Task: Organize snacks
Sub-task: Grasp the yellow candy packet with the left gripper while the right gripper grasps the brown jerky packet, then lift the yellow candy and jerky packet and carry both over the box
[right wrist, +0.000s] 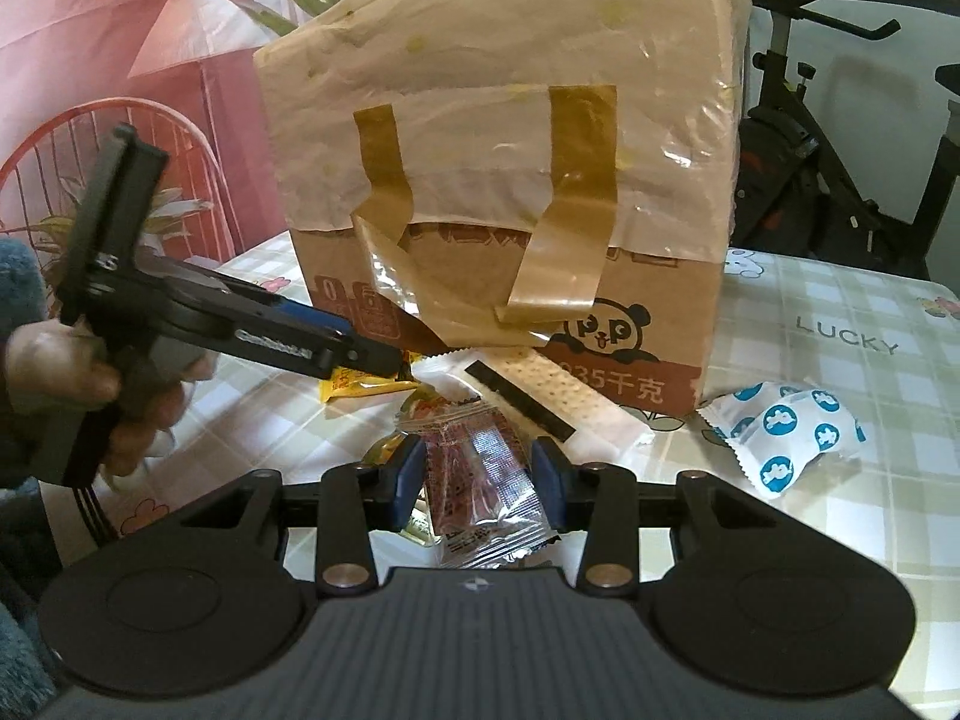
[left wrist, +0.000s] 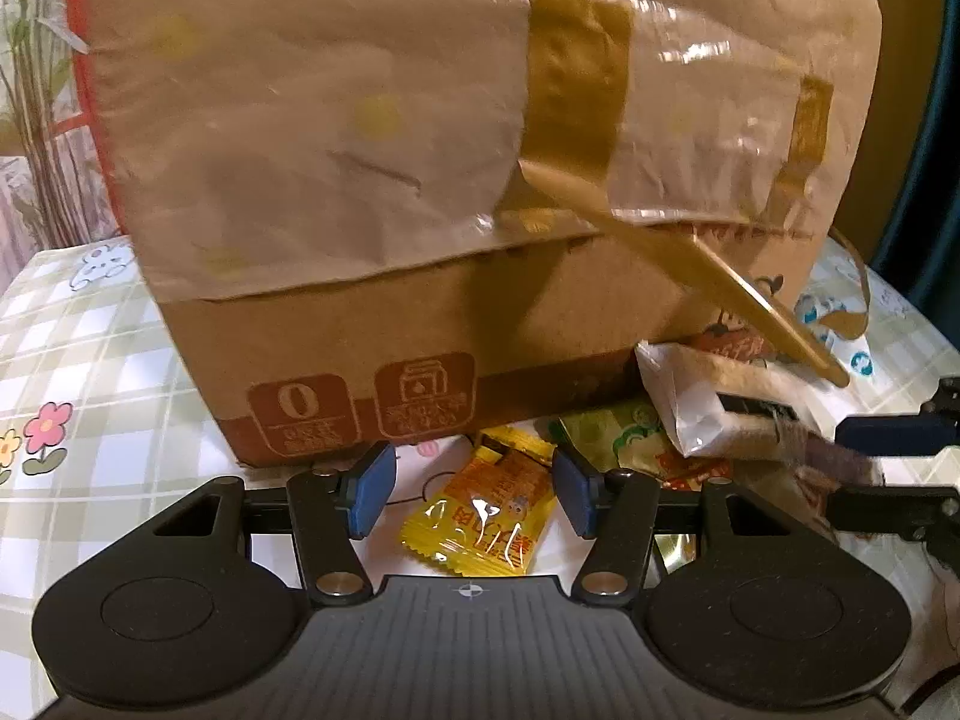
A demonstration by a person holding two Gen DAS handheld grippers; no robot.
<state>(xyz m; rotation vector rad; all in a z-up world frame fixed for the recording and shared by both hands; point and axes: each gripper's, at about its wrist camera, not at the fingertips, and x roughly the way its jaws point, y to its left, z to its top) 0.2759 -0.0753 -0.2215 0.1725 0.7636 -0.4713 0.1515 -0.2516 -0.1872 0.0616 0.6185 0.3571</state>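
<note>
My left gripper [left wrist: 474, 489] hangs low over the table with its jaws apart. A yellow snack packet [left wrist: 480, 516] lies between its blue pads [left wrist: 372, 489], which do not press on it. In the right wrist view a hand holds the left gripper [right wrist: 360, 342] over that yellow packet [right wrist: 354, 387]. My right gripper [right wrist: 480, 474] is shut on a clear packet with red contents [right wrist: 480, 480]. In the left wrist view the right gripper [left wrist: 840, 468] enters from the right edge. Behind everything a tall taped cardboard box [right wrist: 510, 180] with a panda print stands upright.
A beige cracker packet [right wrist: 558, 402] leans against the box's foot, with a green packet [left wrist: 612, 432] beside it. A white packet with blue dots [right wrist: 786, 432] lies to the right on the checked tablecloth [right wrist: 840, 312]. A red wire chair [right wrist: 120, 138] and exercise bike [right wrist: 840, 150] stand beyond the table.
</note>
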